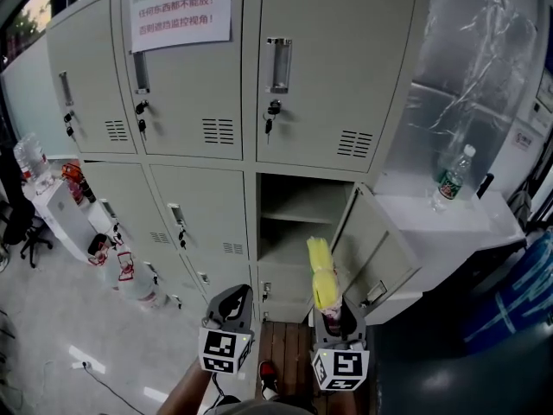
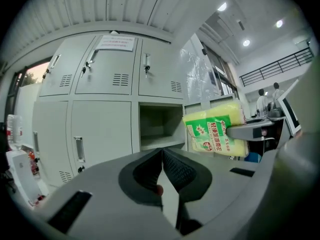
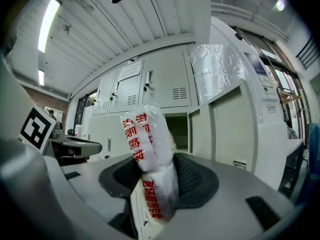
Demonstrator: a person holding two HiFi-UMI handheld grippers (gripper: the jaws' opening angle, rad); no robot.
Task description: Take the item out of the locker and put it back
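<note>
The item is a yellow sponge packet (image 1: 322, 275) in clear wrap with red print (image 3: 149, 144). My right gripper (image 1: 335, 318) is shut on its lower end and holds it upright, just in front of the open locker (image 1: 298, 219) in the lower row. The locker's door (image 1: 380, 253) swings out to the right, and its shelf looks bare. My left gripper (image 1: 232, 308) hovers to the left of the right one, with its jaws together and nothing in them (image 2: 161, 159). In the left gripper view the packet (image 2: 215, 131) shows beside the locker opening (image 2: 157, 126).
Closed grey lockers fill the wall, one with a printed notice (image 1: 180, 7). A water bottle (image 1: 454, 175) stands on a white cabinet (image 1: 449, 219) to the right. Bottles and a chair sit at the far left. A shoe (image 1: 268, 372) shows on the floor below.
</note>
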